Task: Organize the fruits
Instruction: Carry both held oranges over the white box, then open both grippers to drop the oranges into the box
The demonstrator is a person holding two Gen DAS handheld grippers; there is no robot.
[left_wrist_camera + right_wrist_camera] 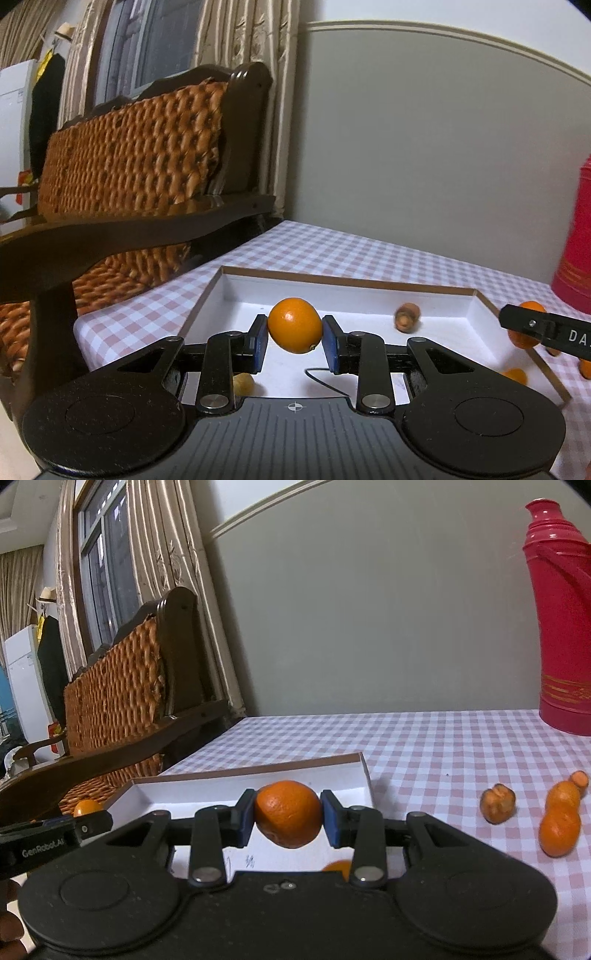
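Left wrist view: left gripper (294, 338) clamped on a smooth orange (294, 325), held above the white box (476, 317); brown fruit (407, 316) inside the box.
Right wrist view: right gripper (287, 819) clamped on a mandarin (288, 813) above the box (364, 771); loose fruit (559, 826) right of the box, red flask (565, 627) beyond.

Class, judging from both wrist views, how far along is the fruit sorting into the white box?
Done: a small brown fruit already lies in the shallow white cardboard box. In hand: the left gripper pinches a smooth orange kumquat; the right gripper pinches a dimpled orange mandarin. Left: a shrivelled brown fruit and orange fruits on the checked tablecloth.
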